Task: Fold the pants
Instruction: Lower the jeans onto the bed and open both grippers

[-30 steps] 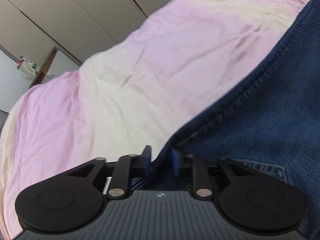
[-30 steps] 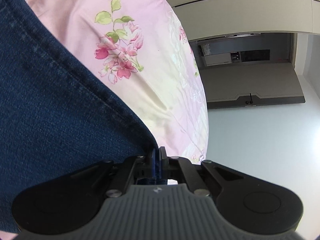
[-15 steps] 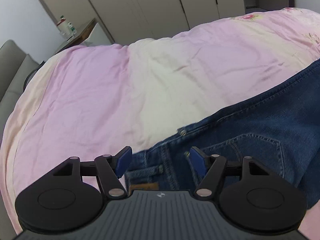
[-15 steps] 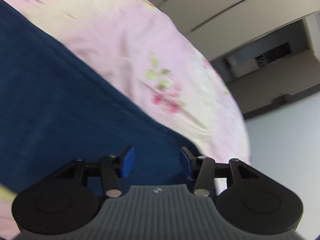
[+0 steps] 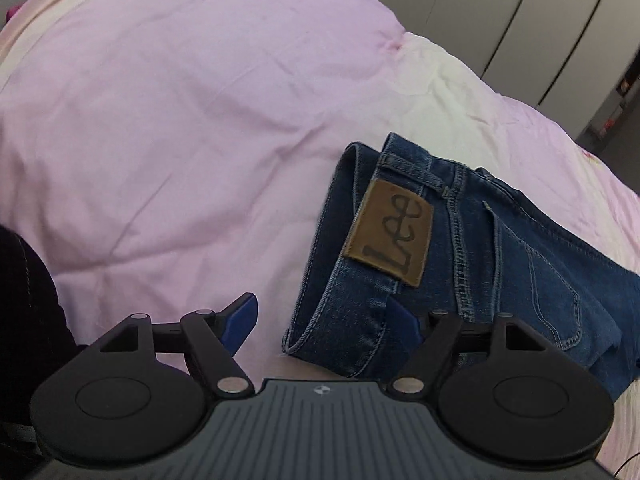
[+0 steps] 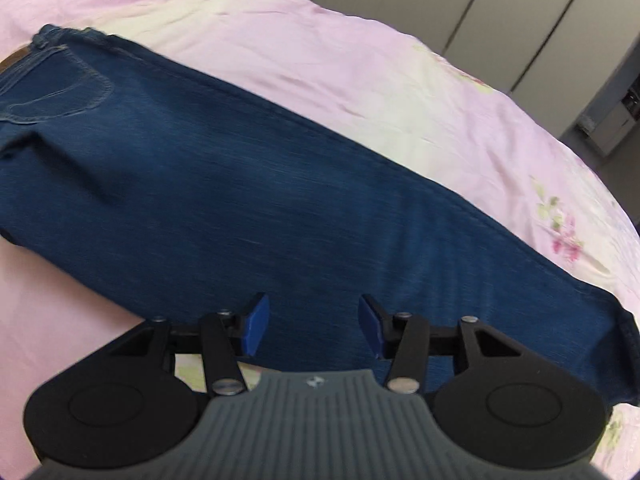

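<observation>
Our left gripper (image 5: pixel 324 320), a black two-finger claw with blue pads, stood spread wide and held nothing. Its left blue pad (image 5: pixel 240 322) hung over bare bedding, and its right pad sat just at the near edge of the waistband; we could not tell whether it touched the cloth. Just beyond lay the dark blue denim pants (image 5: pixel 460 264), folded lengthwise, with the waistband end nearest this claw and a brown leather patch (image 5: pixel 389 232) marked "Lee" facing up. They rested on the pink and cream quilted bedspread (image 5: pixel 168 128), which stretched away to the left and far side. Pale wardrobe doors (image 5: pixel 500 12) stood beyond the bed at the far right.

Our right gripper (image 6: pixel 312 328), the same black build with blue pads, was also spread apart and empty, hovering over the leg part of the pants (image 6: pixel 280 208). From there the denim ran from the back pocket (image 6: pixel 56 92) at the far left to the hem at the near right. The bedspread (image 6: pixel 360 72) showed a pink flower print (image 6: pixel 564 236) on the right.
</observation>
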`<state>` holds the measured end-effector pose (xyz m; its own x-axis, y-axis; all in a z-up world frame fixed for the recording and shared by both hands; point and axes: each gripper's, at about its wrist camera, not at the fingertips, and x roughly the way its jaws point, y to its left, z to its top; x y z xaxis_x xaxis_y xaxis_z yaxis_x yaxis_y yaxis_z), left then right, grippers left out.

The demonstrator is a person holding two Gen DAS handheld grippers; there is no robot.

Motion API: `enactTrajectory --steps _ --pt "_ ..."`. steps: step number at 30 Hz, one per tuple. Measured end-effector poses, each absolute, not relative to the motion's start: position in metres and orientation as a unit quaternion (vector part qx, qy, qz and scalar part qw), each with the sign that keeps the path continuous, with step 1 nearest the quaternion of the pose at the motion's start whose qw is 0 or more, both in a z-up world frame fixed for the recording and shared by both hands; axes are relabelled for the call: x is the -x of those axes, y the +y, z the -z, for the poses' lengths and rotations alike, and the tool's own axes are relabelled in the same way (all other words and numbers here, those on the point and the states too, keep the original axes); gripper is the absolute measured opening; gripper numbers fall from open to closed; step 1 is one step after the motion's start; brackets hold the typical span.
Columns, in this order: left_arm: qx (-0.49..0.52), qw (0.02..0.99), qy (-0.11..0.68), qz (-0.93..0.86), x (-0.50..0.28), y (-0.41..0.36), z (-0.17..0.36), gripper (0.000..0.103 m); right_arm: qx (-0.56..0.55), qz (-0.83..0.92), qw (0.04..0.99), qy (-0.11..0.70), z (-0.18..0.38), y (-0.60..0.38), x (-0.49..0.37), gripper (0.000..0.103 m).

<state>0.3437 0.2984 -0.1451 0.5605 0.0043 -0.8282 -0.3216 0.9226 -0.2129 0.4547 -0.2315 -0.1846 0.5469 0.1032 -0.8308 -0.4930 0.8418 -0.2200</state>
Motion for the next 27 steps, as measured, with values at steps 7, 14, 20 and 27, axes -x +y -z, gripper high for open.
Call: enactTrajectory --steps 7,14,20,27 --pt "0.151 0.891 0.422 -0.068 -0.344 0.284 0.131 0.005 0.244 -0.172 0.845 0.443 0.192 -0.190 -0.454 0.045" --pt "-0.011 0.902 0.420 -0.098 -0.362 0.274 0.088 0.004 0.243 -0.170 0.843 0.449 0.191 -0.192 -0.462 0.045" --pt "-0.068 0.870 0.472 -0.124 -0.385 0.268 0.160 0.004 0.210 -0.184 0.843 0.460 0.194 -0.196 -0.454 0.045" --pt "-0.057 0.886 0.449 -0.102 -0.369 0.280 0.132 0.049 0.225 -0.186 0.845 0.449 0.182 -0.197 -0.455 0.050"
